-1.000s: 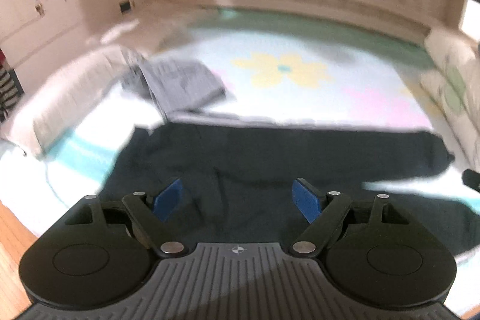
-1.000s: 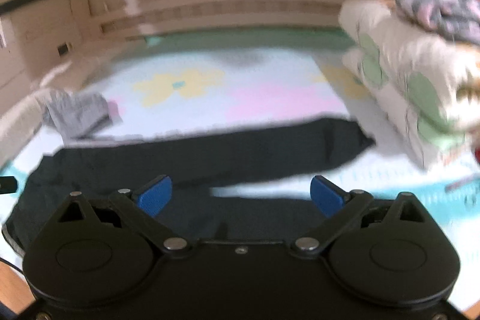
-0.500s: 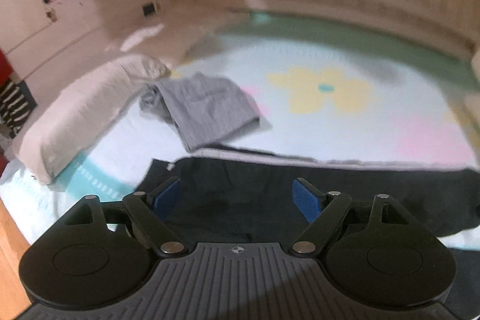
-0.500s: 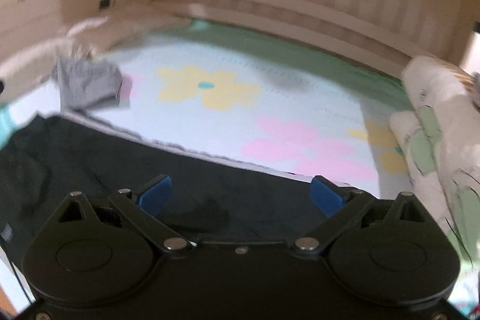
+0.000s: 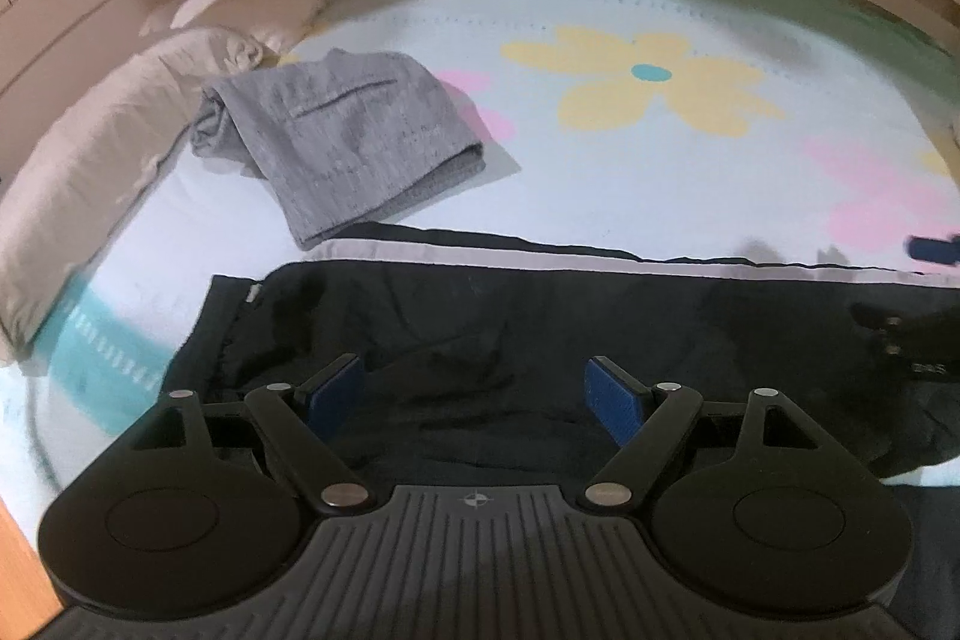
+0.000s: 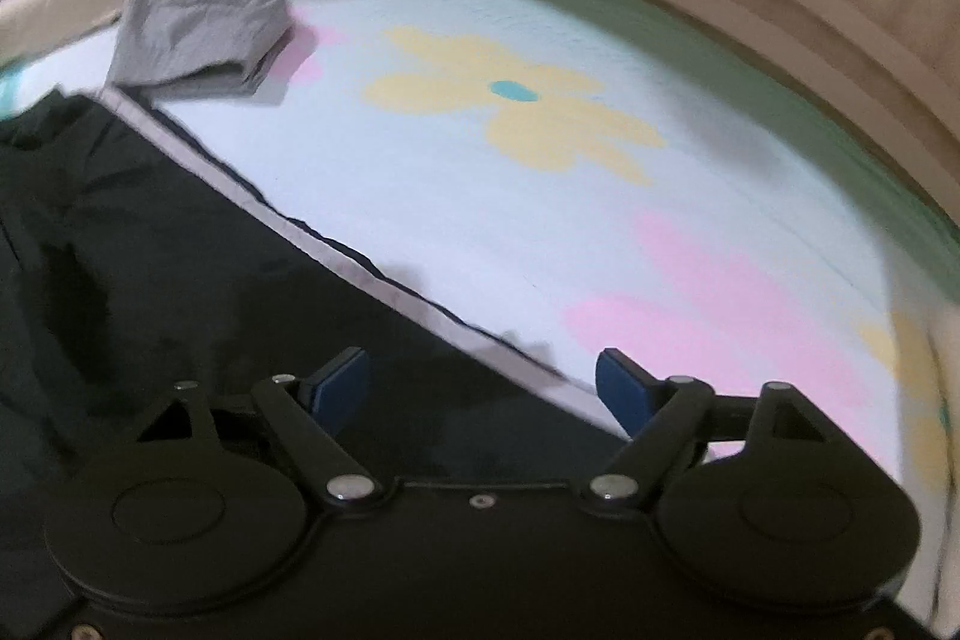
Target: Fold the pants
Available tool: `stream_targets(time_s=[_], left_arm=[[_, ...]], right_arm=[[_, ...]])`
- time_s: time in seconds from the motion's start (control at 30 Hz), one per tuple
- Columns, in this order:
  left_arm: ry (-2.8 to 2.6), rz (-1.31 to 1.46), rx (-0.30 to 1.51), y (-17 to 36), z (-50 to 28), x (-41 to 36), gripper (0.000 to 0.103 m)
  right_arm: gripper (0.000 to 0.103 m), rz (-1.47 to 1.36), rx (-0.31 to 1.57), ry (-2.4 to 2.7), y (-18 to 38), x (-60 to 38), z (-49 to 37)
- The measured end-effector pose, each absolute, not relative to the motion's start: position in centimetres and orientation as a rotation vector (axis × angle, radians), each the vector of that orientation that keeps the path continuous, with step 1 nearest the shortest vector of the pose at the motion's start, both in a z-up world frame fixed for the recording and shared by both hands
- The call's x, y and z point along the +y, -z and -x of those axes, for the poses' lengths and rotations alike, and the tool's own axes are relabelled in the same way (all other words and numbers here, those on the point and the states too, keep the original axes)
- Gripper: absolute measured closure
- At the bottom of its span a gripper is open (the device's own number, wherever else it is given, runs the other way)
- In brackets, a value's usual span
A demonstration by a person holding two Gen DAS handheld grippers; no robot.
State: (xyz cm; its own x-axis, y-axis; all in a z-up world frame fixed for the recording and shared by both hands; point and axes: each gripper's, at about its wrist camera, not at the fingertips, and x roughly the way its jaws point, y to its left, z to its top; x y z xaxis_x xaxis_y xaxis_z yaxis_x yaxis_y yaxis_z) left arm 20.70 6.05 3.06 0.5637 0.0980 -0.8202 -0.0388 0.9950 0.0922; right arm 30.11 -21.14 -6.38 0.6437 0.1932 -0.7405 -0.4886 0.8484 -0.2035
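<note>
At the far left in the left wrist view a pale pillow [image 5: 78, 172] lies along the edge of the bed [image 5: 600, 196], whose cover is light blue with yellow and pink flowers. Just right of the pillow sits a folded grey garment [image 5: 348, 136], its near corner close to the black pants [image 5: 540, 316] but, as far as the view shows, not on them. The pants lie spread flat across the near part of the bed, with a pale stripe [image 5: 540, 257] running along their far edge and the waistband end toward the left (a small tag shows there). The left hand-held gripper [image 5: 477, 394] hangs over the dark cloth with its blue pads [image 5: 612, 400] wide apart; nothing is between them and they press on nothing. At the right edge of this view a bit of the other tool [image 5: 933, 249] shows above the pants.

In the right wrist view, which is tilted and blurred, the pants [image 6: 150, 244] fill the lower left, the stripe running diagonally down to the right. The right hand-held gripper [image 6: 480, 388] hovers over that striped edge; its jaws have just been narrowing slightly yet stand wide, gripping nothing. The grey garment [image 6: 198, 34] lies at the upper left
</note>
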Motion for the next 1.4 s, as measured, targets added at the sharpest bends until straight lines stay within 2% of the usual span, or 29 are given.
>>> stream_targets(time_s=[0.17, 0.33, 0.37, 0.4, 0.43, 0.47, 0.5, 0.8, 1.0, 1.37, 1.4], left_arm=[[-0.091, -0.075, 0.996, -2.2, -21.8, 6.7, 0.023], [-0.099, -0.071, 1.016, -1.5, -22.2, 7.4, 0.023], [-0.099, -0.07, 1.018, -1.5, -22.4, 7.4, 0.023], [-0.096, -0.066, 1.021, -1.5, -22.4, 7.4, 0.023], [-0.093, -0.063, 1.022, -1.5, -22.5, 7.4, 0.023], [-0.089, -0.059, 1.021, -1.6, -22.5, 7.3, 0.023], [-0.085, -0.055, 1.018, -1.7, -22.5, 7.3, 0.023], [-0.009, 0.041, 1.004, -2.3, -22.9, 5.9, 0.023], [0.043, 0.119, 1.059, -1.0, -23.7, 4.7, 0.023], [0.031, 0.164, 1.149, 3.5, -25.5, 1.9, 0.023], [0.027, 0.16, 1.157, 3.8, -25.6, 1.7, 0.027]], right_arm=[[0.012, 0.513, 0.811, -0.513, 8.6, -19.9, -33.1], [0.013, 0.467, 0.894, -0.613, 10.1, -20.4, -35.0], [0.024, 0.418, 0.918, -0.639, 10.1, -20.8, -35.3], [0.046, 0.323, 0.957, -0.684, 10.0, -21.5, -35.8], [0.054, 0.255, 0.969, -0.685, 9.8, -22.0, -35.9], [0.078, 0.239, 0.961, -0.67, 9.5, -22.2, -35.6], [0.089, 0.247, 0.958, -0.678, 9.2, -22.2, -35.1], [0.09, 0.449, 0.727, -0.695, 3.5, -21.3, -21.0], [0.09, 0.554, 0.678, -0.697, 4.3, -20.2, -13.3], [0.09, 0.564, 0.682, -0.678, 5.8, -20.2, -12.1], [0.09, 0.559, 0.684, -0.68, 5.9, -20.2, -12.1]])
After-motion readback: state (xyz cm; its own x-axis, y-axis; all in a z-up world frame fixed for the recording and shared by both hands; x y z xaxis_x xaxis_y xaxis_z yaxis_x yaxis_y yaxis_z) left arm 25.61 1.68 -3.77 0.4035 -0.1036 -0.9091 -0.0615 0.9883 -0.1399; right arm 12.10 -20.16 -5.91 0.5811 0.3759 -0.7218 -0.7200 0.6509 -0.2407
